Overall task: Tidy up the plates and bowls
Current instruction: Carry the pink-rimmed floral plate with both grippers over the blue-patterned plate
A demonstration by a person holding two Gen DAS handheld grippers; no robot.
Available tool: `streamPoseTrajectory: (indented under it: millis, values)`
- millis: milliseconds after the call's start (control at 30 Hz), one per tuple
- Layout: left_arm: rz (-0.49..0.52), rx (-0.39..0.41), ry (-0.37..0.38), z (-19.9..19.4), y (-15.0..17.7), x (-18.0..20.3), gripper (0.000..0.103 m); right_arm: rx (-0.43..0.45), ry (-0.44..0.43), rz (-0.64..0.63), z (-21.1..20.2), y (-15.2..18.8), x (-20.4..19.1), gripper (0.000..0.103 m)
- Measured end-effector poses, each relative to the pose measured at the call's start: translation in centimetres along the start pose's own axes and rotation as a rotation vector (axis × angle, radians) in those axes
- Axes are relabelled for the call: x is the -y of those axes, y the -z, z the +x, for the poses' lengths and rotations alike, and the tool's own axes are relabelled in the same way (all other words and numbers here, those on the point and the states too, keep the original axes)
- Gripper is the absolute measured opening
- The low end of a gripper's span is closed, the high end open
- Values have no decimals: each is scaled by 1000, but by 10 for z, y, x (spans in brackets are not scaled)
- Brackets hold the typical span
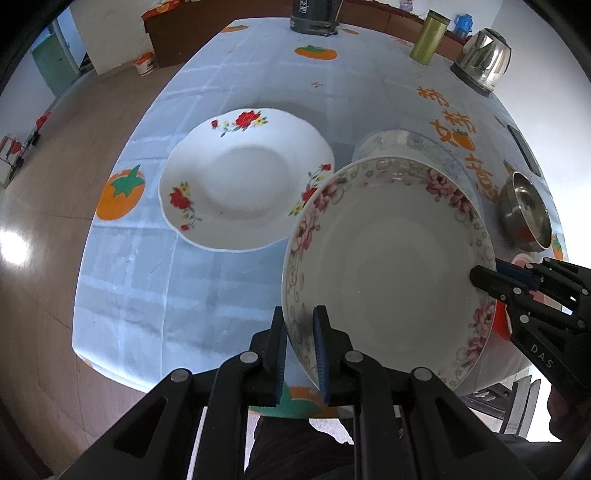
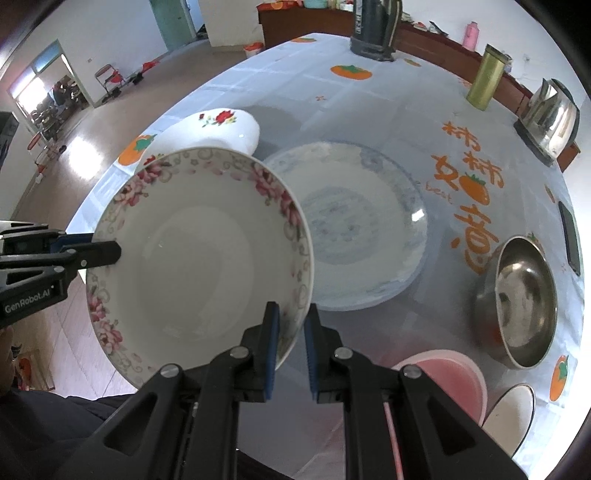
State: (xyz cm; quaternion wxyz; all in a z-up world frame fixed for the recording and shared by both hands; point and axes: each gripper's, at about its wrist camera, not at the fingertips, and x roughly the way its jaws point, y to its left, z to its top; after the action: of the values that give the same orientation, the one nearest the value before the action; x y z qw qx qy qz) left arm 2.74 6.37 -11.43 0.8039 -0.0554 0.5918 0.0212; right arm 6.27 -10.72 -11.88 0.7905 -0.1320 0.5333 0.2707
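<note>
A pink-flowered plate is held tilted above the table by both grippers. My left gripper is shut on its near left rim. My right gripper is shut on its opposite rim and shows at the right of the left wrist view. The plate also shows in the right wrist view, with the left gripper at its left rim. A red-flowered white plate lies on the table to the left. A blue-patterned plate lies under and beyond the held plate.
A steel bowl, a pink bowl and a small white bowl sit at the right. A kettle, a green flask, a dark jug and a phone stand farther back. The table edge runs near left.
</note>
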Motion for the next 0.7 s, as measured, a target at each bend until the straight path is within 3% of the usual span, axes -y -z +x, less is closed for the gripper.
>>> streamPoseTrajectory:
  millis: [700]
  values:
    - [73,15,16,11,-39,28,14,10,32,60,4,-16,41,14]
